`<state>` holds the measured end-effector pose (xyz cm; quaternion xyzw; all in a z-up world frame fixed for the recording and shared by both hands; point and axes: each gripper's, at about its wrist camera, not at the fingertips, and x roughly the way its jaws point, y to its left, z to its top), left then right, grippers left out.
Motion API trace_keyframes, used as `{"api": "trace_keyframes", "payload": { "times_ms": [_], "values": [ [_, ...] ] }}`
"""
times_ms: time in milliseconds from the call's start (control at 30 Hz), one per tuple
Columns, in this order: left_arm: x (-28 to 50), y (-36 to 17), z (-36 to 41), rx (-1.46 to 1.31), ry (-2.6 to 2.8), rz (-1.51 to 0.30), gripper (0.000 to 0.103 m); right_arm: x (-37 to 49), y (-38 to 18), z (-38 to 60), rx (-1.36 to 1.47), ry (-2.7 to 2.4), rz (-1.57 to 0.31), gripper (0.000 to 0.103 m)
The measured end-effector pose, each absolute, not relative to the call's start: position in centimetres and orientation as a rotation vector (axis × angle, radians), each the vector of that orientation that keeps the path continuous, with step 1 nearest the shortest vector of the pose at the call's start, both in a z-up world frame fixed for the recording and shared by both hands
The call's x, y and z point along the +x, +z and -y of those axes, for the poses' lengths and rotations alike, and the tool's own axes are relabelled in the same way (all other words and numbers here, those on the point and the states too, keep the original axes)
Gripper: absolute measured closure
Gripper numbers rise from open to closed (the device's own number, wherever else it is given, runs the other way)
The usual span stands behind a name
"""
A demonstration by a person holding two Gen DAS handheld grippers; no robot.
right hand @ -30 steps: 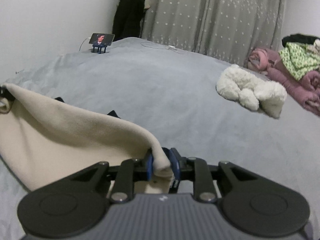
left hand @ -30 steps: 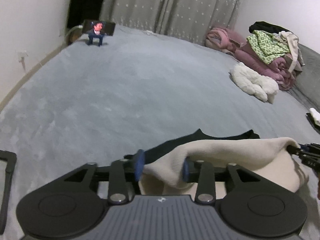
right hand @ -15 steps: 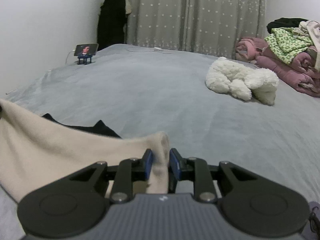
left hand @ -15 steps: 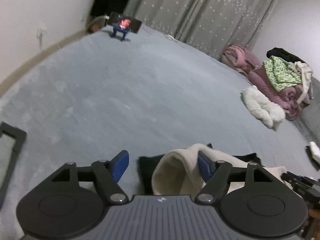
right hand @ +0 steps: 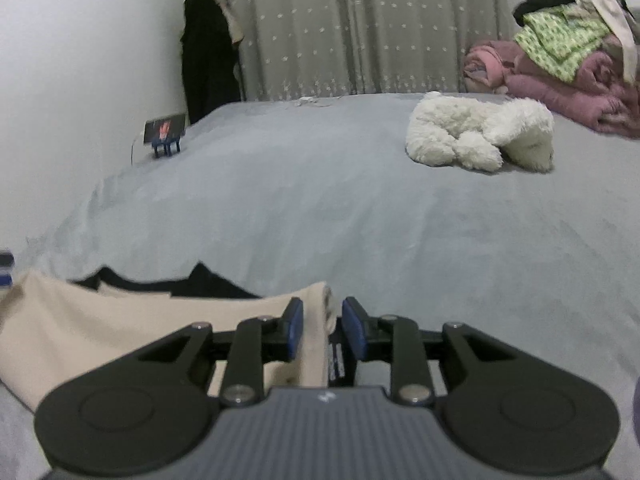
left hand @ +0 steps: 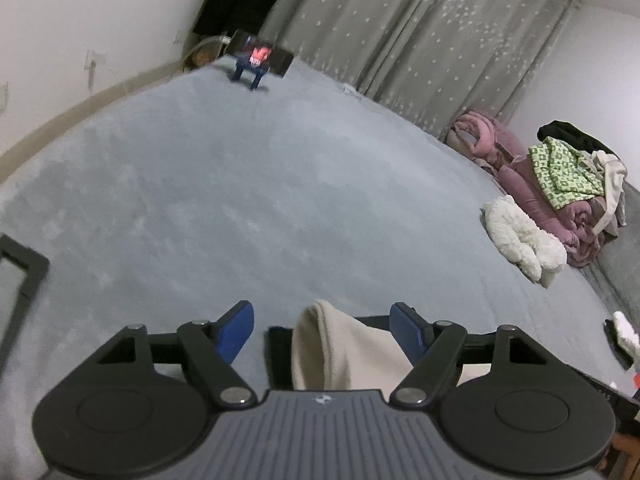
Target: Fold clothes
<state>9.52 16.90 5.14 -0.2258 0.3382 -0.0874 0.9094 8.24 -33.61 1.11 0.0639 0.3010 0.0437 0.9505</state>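
Note:
A cream garment [left hand: 344, 356] lies folded over a black garment [left hand: 280, 352] on the grey bed cover [left hand: 280, 200], close under both grippers. My left gripper [left hand: 320, 316] is open wide; the rounded cream fold sits loose between its blue pads without touching them. In the right wrist view the cream garment [right hand: 120, 332] spreads to the left, with the black garment [right hand: 208, 280] peeking out behind it. My right gripper [right hand: 322, 312] has its jaws opening: a cream corner stands between the pads, with a gap showing at the right pad.
A phone on a blue stand [left hand: 258, 58] plays at the bed's far left corner. A white fluffy item [right hand: 476, 136] and a pile of pink blanket and clothes [right hand: 560, 80] lie at the right. A black frame [left hand: 20, 280] sits at the left edge. Curtains hang behind.
The left jaws have let go of the cream fold and spread wide. The cream garment has sunk onto the bed. The right jaws have loosened around its corner. Both wrists have rolled.

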Motion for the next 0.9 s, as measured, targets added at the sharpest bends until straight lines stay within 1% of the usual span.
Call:
{"api": "trace_keyframes", "payload": {
  "times_ms": [67,167,200,233,267,333,433,500,567,600,733,833,900],
  "values": [
    [9.8,4.7,-16.9,-0.501,-0.189,-0.714,0.031,8.6,1.1,34.3,0.172,0.097,-0.614,0.078],
    [10.4,3.7,-17.1,-0.576,-0.196,-0.745,0.045,9.0,0.6,35.1,0.284,0.163,-0.643,0.077],
    [10.6,3.4,-17.1,-0.590,-0.197,-0.760,0.053,9.1,0.5,34.9,0.287,0.175,-0.653,0.077],
    [10.7,3.2,-17.0,-0.601,-0.198,-0.774,0.063,9.2,0.4,34.7,0.283,0.181,-0.661,0.077],
    [10.6,3.1,-16.8,-0.587,-0.200,-0.778,0.068,9.3,0.3,34.5,0.274,0.185,-0.664,0.079],
    [10.6,3.0,-16.5,-0.578,-0.207,-0.781,0.085,9.3,0.3,34.3,0.279,0.206,-0.665,0.084],
    [10.6,3.0,-16.3,-0.590,-0.219,-0.783,0.085,9.1,0.7,34.4,0.303,0.230,-0.647,0.084],
    [10.9,2.8,-16.2,-0.584,-0.213,-0.790,0.085,9.1,0.7,34.5,0.313,0.234,-0.646,0.080],
    [11.3,2.4,-16.5,-0.622,-0.198,-0.800,0.085,9.6,0.2,34.5,0.323,0.247,-0.665,0.074],
    [11.4,2.2,-16.7,-0.647,-0.192,-0.804,0.084,9.8,-0.1,34.6,0.339,0.254,-0.672,0.072],
    [11.8,1.8,-17.0,-0.682,-0.196,-0.801,0.084,10.5,-0.9,35.2,0.405,0.287,-0.682,0.072],
    [11.8,1.9,-16.5,-0.634,-0.200,-0.795,0.090,10.8,-1.1,35.1,0.419,0.308,-0.680,0.072],
    [11.8,2.1,-16.5,-0.633,-0.199,-0.784,0.091,10.9,-1.3,35.3,0.450,0.320,-0.680,0.075]
  ]
}}
